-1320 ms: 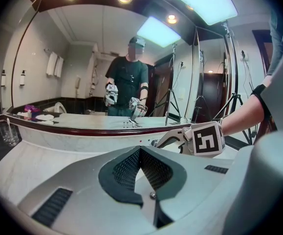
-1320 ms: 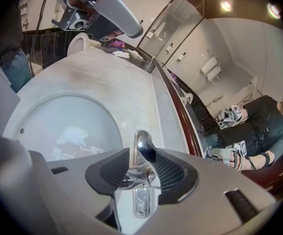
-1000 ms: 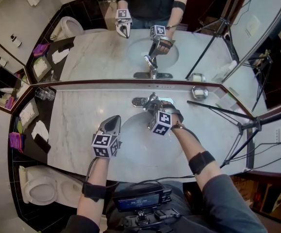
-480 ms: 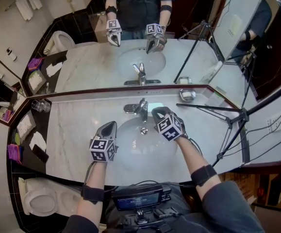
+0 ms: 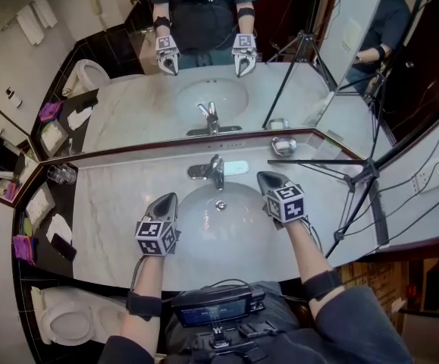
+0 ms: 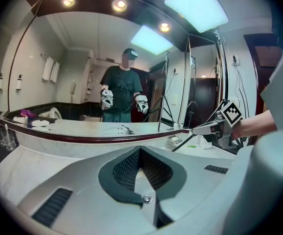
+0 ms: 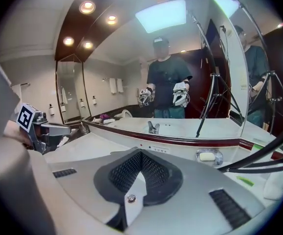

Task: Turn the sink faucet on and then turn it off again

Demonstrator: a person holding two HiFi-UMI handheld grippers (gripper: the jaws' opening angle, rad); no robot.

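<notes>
Having pulled my right gripper (image 5: 265,177) off the faucet (image 5: 216,171), jaws closed on nothing, I judged the off-turn done.

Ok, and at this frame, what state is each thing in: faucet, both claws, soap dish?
Faucet, no water stream visible.
Left claw, shut, empty.
Right claw, shut, empty, clear of the faucet.
Soap dish, holds a bar of soap.
</notes>
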